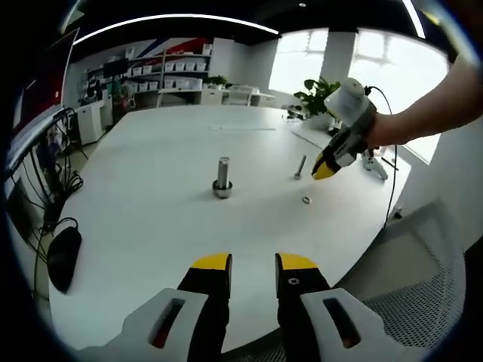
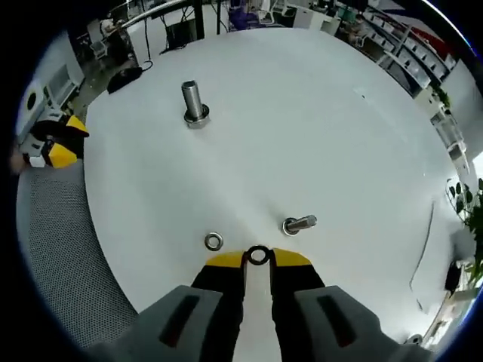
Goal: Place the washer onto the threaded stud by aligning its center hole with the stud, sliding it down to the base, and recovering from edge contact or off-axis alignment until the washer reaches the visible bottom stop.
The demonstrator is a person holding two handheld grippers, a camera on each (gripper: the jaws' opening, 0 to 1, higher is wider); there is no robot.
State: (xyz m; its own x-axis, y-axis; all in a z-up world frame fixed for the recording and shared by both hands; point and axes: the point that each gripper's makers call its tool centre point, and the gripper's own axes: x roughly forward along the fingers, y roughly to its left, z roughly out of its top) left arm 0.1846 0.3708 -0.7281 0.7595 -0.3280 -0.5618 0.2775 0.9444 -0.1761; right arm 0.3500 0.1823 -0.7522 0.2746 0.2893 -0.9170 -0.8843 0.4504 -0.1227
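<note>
Between the yellow tips of the right hand-held gripper (image 2: 258,258), a dark washer (image 2: 258,255) sits pinched by its edges, its center hole visible, held above the white table (image 2: 317,128). Just beside it on the table lies a second, silvery washer (image 2: 213,241), and to the other side a small bolt (image 2: 299,224) rests on its side. Farther across the table, well apart from the held washer, the threaded stud (image 2: 193,103) stands upright on its wider base.

From the left gripper view, the same stud (image 1: 223,177) rises near the middle of the table (image 1: 151,151), with the small bolt (image 1: 300,167) and the loose washer (image 1: 306,200) off to one side. A person's hand (image 1: 385,130) brings the right hand-held gripper (image 1: 324,170) in near the bolt. The left hand-held gripper (image 1: 253,264) hovers at the near table edge, jaws spread with a gap between them and nothing held. A mesh office chair (image 1: 423,271) stands beside the table, and a dark object (image 1: 64,256) lies near cables at the far edge.
</note>
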